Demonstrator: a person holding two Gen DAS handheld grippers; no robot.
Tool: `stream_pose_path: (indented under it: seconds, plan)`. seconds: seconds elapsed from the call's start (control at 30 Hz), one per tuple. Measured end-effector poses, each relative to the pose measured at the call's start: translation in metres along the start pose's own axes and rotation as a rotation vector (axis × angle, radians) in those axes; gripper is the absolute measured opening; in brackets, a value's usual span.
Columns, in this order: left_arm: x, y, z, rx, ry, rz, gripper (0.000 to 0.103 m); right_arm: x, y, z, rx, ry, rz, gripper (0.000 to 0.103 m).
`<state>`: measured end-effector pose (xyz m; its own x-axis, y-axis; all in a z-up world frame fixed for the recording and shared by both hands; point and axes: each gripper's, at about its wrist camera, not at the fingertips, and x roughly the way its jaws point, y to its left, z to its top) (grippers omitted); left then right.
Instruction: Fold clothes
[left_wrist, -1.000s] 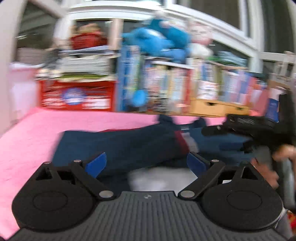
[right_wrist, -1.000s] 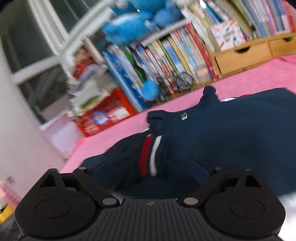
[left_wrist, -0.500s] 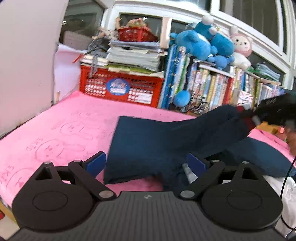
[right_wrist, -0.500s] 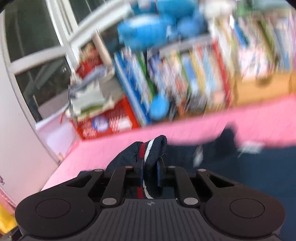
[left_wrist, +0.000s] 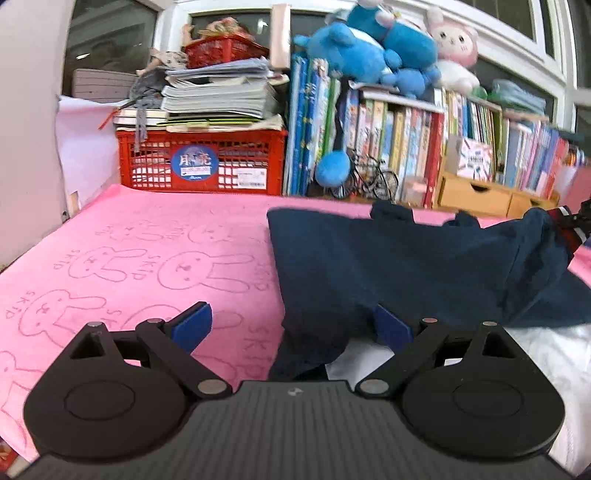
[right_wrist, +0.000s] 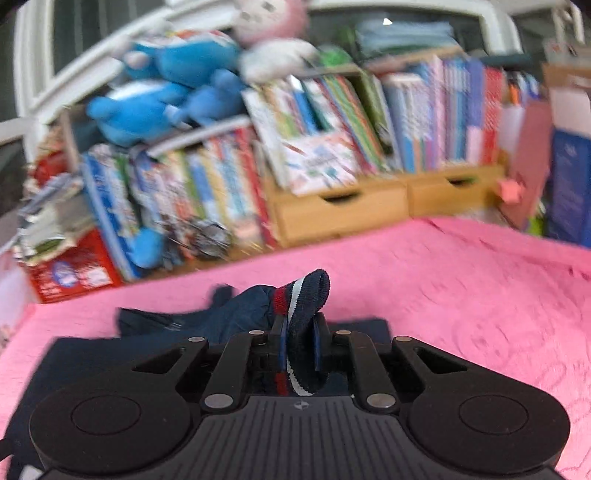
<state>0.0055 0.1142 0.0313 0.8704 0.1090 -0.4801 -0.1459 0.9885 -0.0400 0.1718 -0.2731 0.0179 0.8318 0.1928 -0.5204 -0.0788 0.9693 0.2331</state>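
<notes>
Right gripper: jaws closed tight on the striped cuff of the navy garment. The cuff, banded red, white and navy, stands up out of the jaws in a folded loop, and a further part of it hangs below the pads. The jaws have just been closing, with the cuff between them. In the right wrist view, the sleeve trails back from the cuff to the left, and the rest of the garment lies dark below and left of the gripper body.

Left gripper: jaws wide apart, nothing held. The blue pads show clearly. The left pad is over bare pink cloth; the right pad is at the near edge of the garment, and contact cannot be told.

Garment: lies on the pink cloth, right of centre in the left wrist view, its left edge straight. Its right part is raised toward the frame's right edge, where the striped cuff shows. A white item lies just beside the near right edge of the garment.

Surroundings: the pink cloth carries rabbit outlines and the word SKIP. Behind it stand a red crate with stacked papers on top, a row of books, blue and pink plush toys on top of the books, and wooden drawers. The right wrist view is blurred.
</notes>
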Motion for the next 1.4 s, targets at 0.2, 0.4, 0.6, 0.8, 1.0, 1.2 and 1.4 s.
stream_pose_path:
  seconds: [0.2, 0.4, 0.6, 0.8, 1.0, 1.2, 1.4]
  plan:
    - [0.010, -0.008, -0.006, 0.122, 0.010, 0.135, 0.098, 0.038, -0.022, -0.026, 0.048, 0.083, -0.009, 0.018]
    - [-0.015, 0.004, 0.000, 0.141, -0.036, 0.149, 0.099, 0.041, -0.026, -0.031, 0.037, 0.078, -0.005, 0.020]
    - [-0.021, -0.027, -0.015, 0.311, -0.003, 0.006, 0.101, 0.037, -0.024, -0.032, 0.005, 0.070, 0.013, 0.020]
    - [0.028, -0.001, -0.015, 0.304, 0.054, 0.337, 0.103, 0.032, -0.024, -0.039, -0.036, 0.074, -0.003, 0.021]
    - [0.026, 0.022, -0.009, 0.182, 0.099, 0.269, 0.102, 0.046, -0.018, -0.055, -0.106, 0.076, -0.042, 0.023]
    - [-0.020, 0.028, -0.001, 0.146, 0.062, 0.070, 0.103, 0.011, -0.024, -0.048, -0.098, 0.021, -0.020, 0.076]
    - [-0.049, 0.034, 0.004, -0.023, 0.109, -0.072, 0.103, -0.060, -0.035, -0.065, -0.103, -0.044, 0.065, 0.083]
